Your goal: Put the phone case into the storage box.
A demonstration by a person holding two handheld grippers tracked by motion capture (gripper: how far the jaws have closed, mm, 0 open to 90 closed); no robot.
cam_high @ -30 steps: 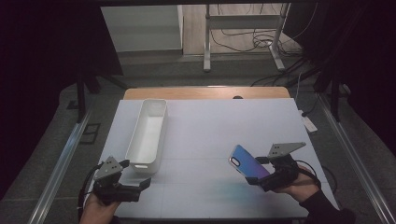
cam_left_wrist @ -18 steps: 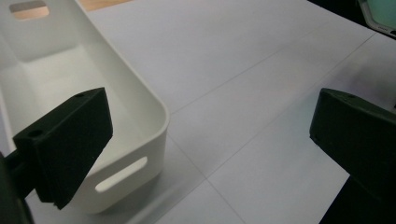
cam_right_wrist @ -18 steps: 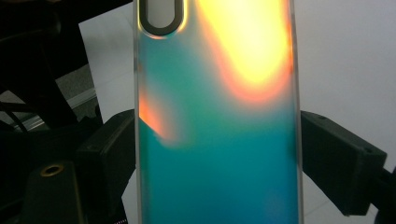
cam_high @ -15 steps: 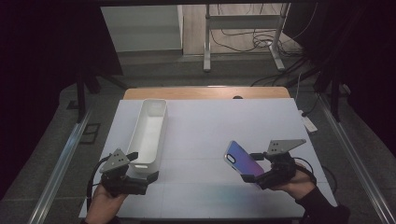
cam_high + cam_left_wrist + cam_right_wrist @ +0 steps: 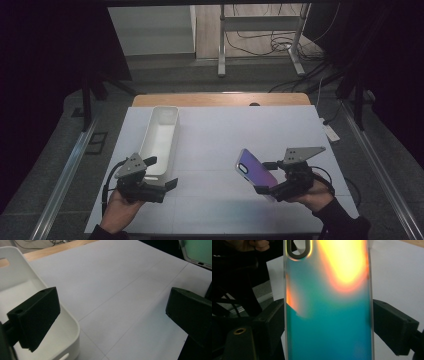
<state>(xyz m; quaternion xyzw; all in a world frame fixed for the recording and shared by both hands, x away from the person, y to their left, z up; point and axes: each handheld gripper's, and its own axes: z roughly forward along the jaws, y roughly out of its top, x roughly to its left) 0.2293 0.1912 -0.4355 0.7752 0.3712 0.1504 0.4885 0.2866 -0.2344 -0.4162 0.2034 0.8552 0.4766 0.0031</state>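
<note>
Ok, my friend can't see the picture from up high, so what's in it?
The right gripper holds a shiny purple-blue phone case tilted up above a white table. The left gripper, jaws open, sits at the near end of a long white tray, holding nothing.

The high view looks forward and down from above the person's side of the table [image 5: 220, 145], far enough back to take in the whole top, both hands at the bottom edge and the floor beyond. The left gripper view rides low and close behind its own jaws, facing across the table past the near corner of the tray [image 5: 72, 327]; that tray [image 5: 160, 140] also lies in the high view. At its top right edge it catches the phone case [image 5: 196, 252]. The right gripper view looks along its jaws, very near the case [image 5: 328, 305], which the high view sees at a distance [image 5: 257, 172].
</note>
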